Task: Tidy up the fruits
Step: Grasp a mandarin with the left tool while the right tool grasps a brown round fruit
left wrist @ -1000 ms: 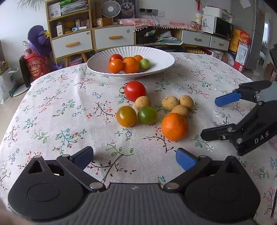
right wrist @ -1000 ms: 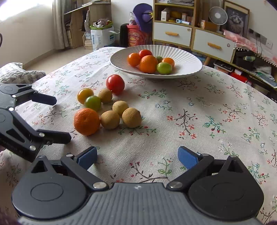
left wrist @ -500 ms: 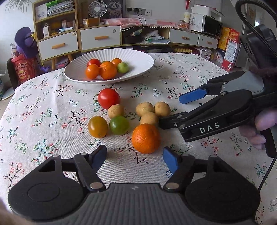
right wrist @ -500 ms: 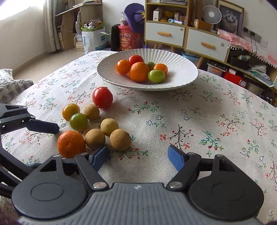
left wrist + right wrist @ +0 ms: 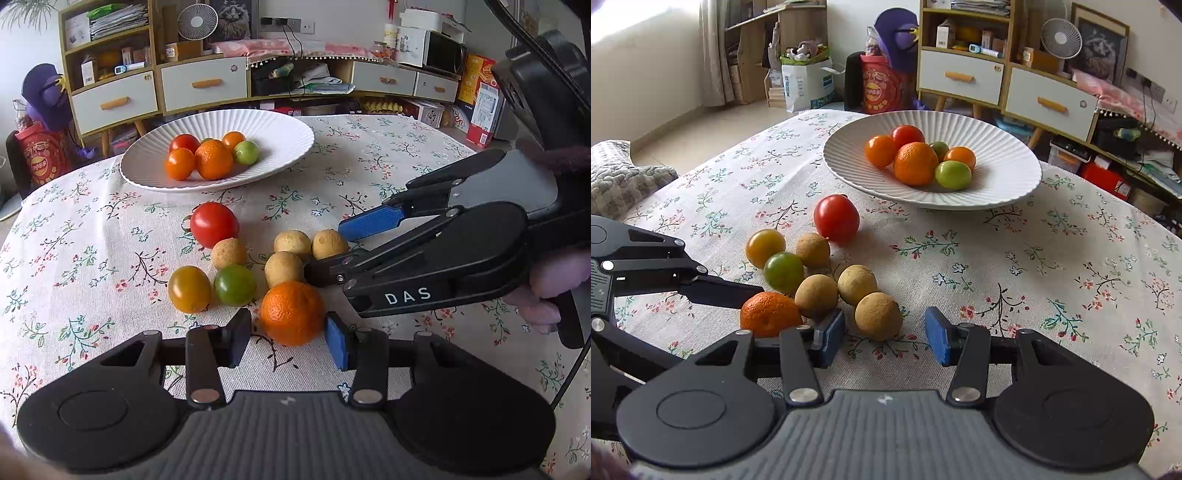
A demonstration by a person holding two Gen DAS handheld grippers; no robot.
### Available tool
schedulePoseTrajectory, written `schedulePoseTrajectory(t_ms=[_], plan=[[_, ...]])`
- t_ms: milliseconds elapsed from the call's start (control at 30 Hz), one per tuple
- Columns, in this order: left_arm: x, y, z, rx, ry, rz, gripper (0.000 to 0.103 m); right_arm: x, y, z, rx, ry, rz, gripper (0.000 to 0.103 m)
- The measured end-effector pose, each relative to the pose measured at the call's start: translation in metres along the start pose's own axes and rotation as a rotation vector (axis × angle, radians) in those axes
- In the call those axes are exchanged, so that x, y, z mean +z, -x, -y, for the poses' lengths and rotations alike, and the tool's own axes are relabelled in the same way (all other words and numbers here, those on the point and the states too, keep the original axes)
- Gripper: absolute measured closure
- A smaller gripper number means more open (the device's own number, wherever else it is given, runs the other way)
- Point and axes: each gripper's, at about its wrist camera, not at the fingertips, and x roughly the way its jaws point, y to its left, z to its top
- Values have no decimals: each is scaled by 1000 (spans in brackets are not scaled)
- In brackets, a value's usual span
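Fruits lie in a loose cluster on the floral tablecloth (image 5: 92, 229), w/ more already in the white ribbed plate (image 5: 280, 125) behind. Loose ones: big round orange w/ dimpled skin (image 5: 291, 312), glossy red tomato (image 5: 214, 224), yellow-orange tomato (image 5: 189, 288), green tomato (image 5: 234, 285) & four small tan, rough-skinned round fruits; nearest the right gripper is the tan fruit (image 5: 878, 315). Plate holds a red tomato, orange, two small orange tomatoes, green ones, bunched left of centre.

Left gripper (image 5: 288, 341): jaws closing, orange between the blue pads; right pad at its skin, left pad just off it, so not clamped yet.

Right gripper (image 5: 884, 338): jaws closing round the tan fruit, gaps both sides, esp. right. Its left pad sits just beside another tan fruit.
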Motion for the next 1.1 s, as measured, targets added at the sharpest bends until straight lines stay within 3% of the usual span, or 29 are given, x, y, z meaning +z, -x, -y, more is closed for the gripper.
schedulePoseTrajectory(t_ms=[133, 267, 1100], plan=[[1, 1, 1, -6, -5, -1, 73, 0, 0, 0, 4, 0, 1, 66], [0, 2, -1, -10, -4, -1, 74, 0, 2, 0, 17, -7, 2, 78], [5, 23, -26, -11, 97, 18, 74, 2, 16, 10, 43, -69, 0, 79]])
